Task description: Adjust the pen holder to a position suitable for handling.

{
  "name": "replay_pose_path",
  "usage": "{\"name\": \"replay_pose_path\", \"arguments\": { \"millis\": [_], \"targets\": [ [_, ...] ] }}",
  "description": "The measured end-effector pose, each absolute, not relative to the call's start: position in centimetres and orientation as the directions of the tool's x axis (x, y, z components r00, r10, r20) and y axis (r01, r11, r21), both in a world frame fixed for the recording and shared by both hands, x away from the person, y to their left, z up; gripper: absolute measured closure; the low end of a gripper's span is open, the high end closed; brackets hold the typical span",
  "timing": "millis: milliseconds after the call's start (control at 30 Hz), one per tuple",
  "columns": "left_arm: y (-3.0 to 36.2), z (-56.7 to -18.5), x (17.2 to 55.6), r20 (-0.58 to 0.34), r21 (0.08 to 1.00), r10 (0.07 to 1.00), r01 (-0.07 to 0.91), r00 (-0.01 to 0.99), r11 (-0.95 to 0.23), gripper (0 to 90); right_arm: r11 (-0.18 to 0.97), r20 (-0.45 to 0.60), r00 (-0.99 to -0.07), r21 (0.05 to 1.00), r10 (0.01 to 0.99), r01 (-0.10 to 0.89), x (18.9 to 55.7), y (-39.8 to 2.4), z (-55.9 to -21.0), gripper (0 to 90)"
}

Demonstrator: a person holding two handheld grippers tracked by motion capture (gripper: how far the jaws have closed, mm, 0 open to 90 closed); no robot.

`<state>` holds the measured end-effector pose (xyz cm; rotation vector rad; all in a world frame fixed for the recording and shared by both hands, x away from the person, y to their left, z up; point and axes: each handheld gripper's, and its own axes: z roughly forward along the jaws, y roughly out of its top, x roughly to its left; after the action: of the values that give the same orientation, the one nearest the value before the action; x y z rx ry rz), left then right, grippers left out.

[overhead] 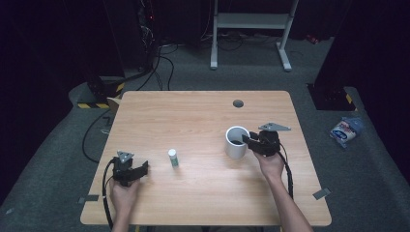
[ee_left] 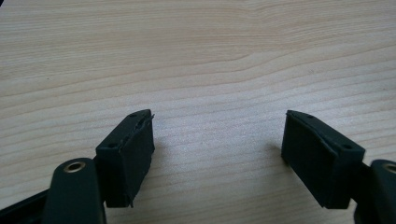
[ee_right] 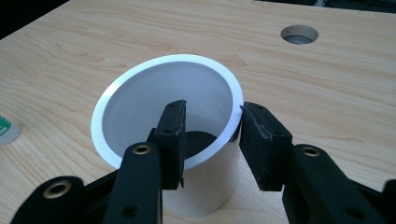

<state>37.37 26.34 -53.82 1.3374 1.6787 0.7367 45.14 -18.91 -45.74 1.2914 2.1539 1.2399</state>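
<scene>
No lettering is legible anywhere. The small white bottle point(overhead: 173, 157) on the table point(overhead: 193, 116) carries a green label, too small and blurred to read.

In the right gripper view the white cup point(ee_right: 140, 107) loses its base to the bottom edge, its near wall sits behind the black jaws, whether the pads actually press the rim is unclear, and the small bottle point(ee_right: 5, 130) is cut by the left edge.
</scene>
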Motion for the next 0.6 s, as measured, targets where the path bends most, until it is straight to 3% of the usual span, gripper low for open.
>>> {"name": "replay_pose_path", "arguments": {
  "millis": [600],
  "targets": [
    [26.4,-53.8,37.4,-0.247,0.848,0.967,0.468,-0.069,0.250,25.4,0.245,0.117,-0.557,0.811,0.822,0.532,44.0,-18.5,-45.5,63.4]
  ]
}}
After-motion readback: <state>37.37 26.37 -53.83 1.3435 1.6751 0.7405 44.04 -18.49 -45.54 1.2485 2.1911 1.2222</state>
